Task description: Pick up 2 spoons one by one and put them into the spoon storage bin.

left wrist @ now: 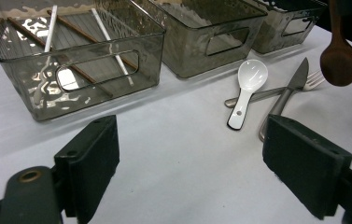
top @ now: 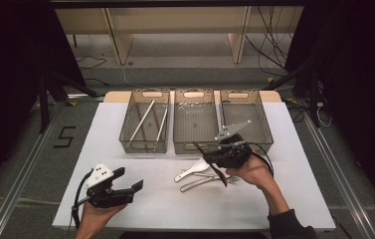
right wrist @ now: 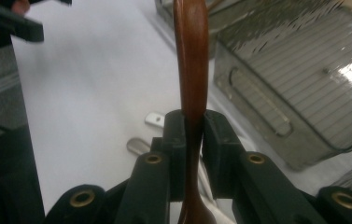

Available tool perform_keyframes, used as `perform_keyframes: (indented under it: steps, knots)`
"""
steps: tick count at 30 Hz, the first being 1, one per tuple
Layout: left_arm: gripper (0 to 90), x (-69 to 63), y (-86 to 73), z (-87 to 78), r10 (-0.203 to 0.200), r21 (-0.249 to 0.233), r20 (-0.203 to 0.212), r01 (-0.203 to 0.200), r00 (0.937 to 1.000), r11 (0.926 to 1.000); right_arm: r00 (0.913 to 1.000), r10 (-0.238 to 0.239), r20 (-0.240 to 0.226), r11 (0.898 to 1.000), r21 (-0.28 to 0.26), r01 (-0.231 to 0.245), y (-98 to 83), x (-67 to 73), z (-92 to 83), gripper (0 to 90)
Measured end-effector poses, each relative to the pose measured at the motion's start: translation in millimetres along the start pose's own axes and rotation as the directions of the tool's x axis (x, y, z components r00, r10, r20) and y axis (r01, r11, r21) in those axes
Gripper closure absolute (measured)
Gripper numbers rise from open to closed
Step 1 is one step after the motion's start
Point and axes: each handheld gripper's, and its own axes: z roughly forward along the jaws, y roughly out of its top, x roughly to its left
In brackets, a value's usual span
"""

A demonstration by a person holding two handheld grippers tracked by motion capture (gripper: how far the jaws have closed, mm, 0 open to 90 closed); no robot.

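Left gripper (top: 125, 185) sits lower left, fingers spread wide over bare white counter (top: 150, 209). Right gripper (top: 214, 162), centre-right before three bins (top: 195, 147), has fingers clamped on a brown wooden spoon (right wrist: 191, 60), lifted above the white spoon (left wrist: 247, 91), knife (left wrist: 289, 91) and fork (left wrist: 314, 80).

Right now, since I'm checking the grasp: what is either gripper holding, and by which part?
The right gripper clamps a brown wooden spoon partway along its handle. The left gripper is open, holding nothing.
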Motion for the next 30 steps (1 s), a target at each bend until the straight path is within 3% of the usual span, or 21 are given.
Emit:
perform_keyframes:
  steps: [9,30]
  knots:
    - [18.4,1.2,-0.2,-0.9,-0.010,-0.012,0.002,0.010,0.9999,0.9999,0.9986,0.044,0.030,0.995,-0.090,-0.041,19.4,-14.5,-8.1,80.3]
    - [18.3,2.6,-0.8,-1.8,-0.020,-0.032,0.011,0.021,0.9997,0.9993,0.9867,0.119,0.110,0.977,-0.189,-0.097,72.0,-50.6,-13.3,80.3]
